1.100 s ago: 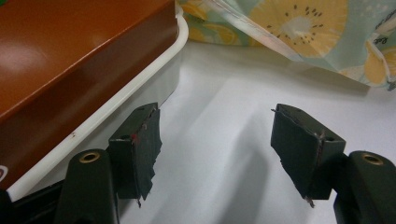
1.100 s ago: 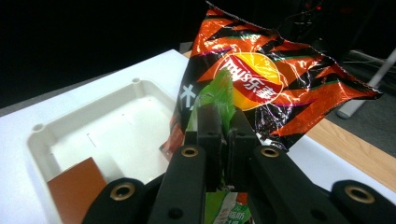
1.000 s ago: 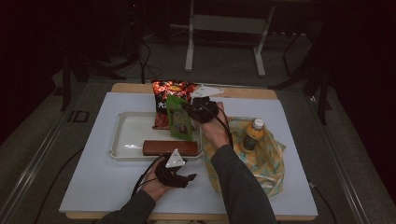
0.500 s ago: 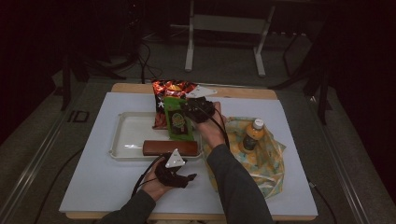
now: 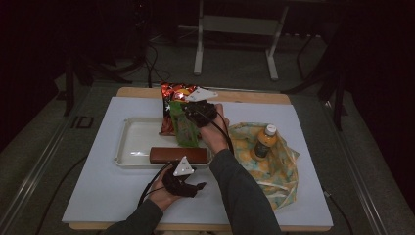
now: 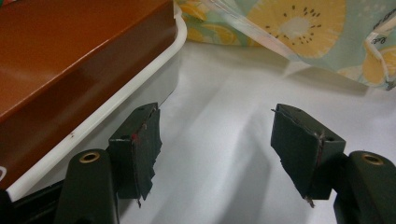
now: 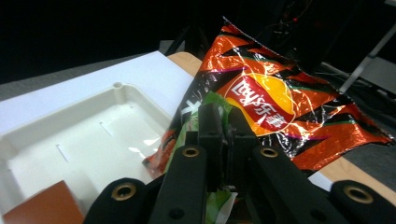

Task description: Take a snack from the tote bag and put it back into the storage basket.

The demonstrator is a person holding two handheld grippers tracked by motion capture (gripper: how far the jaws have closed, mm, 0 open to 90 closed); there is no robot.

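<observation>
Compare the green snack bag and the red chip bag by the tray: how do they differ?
The green snack bag is narrower; the red chip bag is wider and glossy, in orange, red and black. The green one lies on top, partly covering the red one. The right gripper is shut on the green bag's edge; the red bag is not gripped. Both are sealed foil-type snack bags lying over the far right rim of the white tray.

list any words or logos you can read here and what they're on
Red and black chip bag: round red and yellow Lay's-style logo with Chinese characters, seen upside down, too distorted to quote.
Green packet: print too small to read.
Fruit-print bag: cut-off lettering at its edge, unreadable.
Bottle: label unreadable.
</observation>
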